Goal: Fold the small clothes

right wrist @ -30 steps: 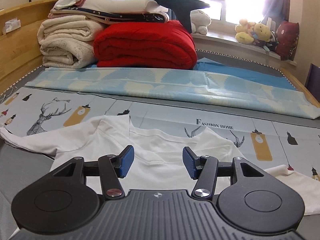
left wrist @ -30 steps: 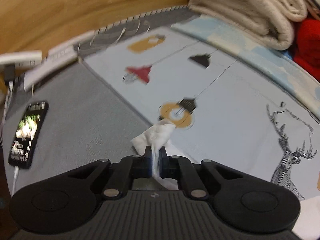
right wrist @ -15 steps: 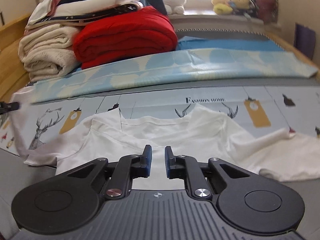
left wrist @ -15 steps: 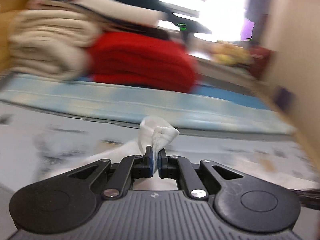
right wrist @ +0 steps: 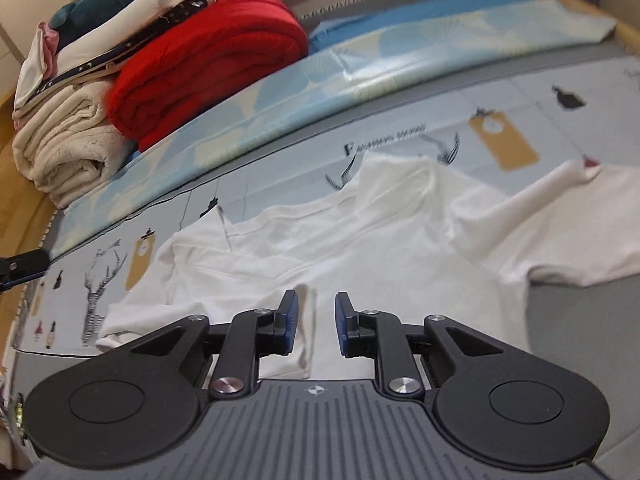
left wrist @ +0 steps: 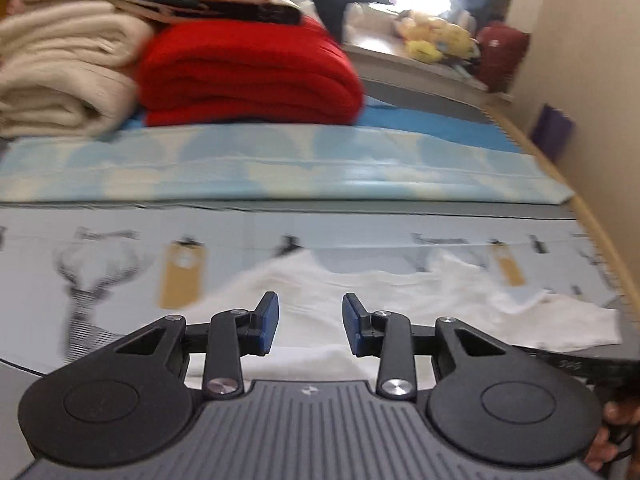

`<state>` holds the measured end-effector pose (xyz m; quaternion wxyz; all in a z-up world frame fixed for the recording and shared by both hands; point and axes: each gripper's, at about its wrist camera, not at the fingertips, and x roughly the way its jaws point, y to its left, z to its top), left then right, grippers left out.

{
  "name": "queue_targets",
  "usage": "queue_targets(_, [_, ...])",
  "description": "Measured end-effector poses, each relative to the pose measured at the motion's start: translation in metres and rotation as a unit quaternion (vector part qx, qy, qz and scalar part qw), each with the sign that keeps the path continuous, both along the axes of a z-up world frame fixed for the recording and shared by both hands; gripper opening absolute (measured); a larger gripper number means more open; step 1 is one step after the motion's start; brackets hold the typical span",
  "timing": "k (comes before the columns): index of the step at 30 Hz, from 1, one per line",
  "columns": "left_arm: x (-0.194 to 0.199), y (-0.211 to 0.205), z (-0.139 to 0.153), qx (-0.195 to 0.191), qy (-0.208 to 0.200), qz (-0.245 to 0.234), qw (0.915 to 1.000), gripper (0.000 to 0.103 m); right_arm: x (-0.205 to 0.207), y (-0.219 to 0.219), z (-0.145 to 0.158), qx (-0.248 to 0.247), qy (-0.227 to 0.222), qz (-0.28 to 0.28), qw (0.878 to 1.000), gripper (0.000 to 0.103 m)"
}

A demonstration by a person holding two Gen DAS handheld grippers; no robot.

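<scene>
Right wrist view: white shirt lies flat, collar toward red blanket.

Left gripper jaws have just opened, releasing the white shirt sleeve; view swings from left of the bed to its middle.

Right gripper narrows, then reopens slightly.

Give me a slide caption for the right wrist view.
Open hand-held gripper poised over a white shirt spread on the bed.
</scene>
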<state>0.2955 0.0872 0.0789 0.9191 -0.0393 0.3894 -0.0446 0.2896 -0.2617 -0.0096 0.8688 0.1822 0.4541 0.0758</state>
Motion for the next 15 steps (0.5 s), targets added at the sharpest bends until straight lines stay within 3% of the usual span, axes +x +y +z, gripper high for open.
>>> queue_targets(3, [-0.011,0.035,-0.021,-0.001,-0.025,0.036,0.9990,0.041,0.008,0.008,-0.013,0.016,0.021,0.003,1.000,0.021])
queue_targets(6, [-0.002,0.063,-0.053,0.017,0.047,0.086,0.9950,0.038,0.018,0.021,-0.035,0.030,0.051,0.010,0.998,0.022])
queue_targets(7, [-0.001,0.070,-0.058,0.020,0.047,0.094,0.9942,0.038,0.022,0.025,-0.043,0.038,0.062,0.012,0.997,0.025])
queue_targets(9, [0.004,0.081,-0.060,0.039,0.034,0.102,0.9934,0.038,0.030,0.033,-0.061,0.047,0.085,0.013,0.995,0.044])
queue_targets(12, [0.010,0.093,-0.064,0.065,0.030,0.122,0.9900,0.038,0.042,0.045,-0.081,0.037,0.097,0.016,0.994,0.045])
queue_targets(15, [0.011,0.113,-0.069,0.052,0.045,0.137,0.9883,0.038,0.048,0.057,-0.101,-0.002,0.118,0.019,0.993,0.044])
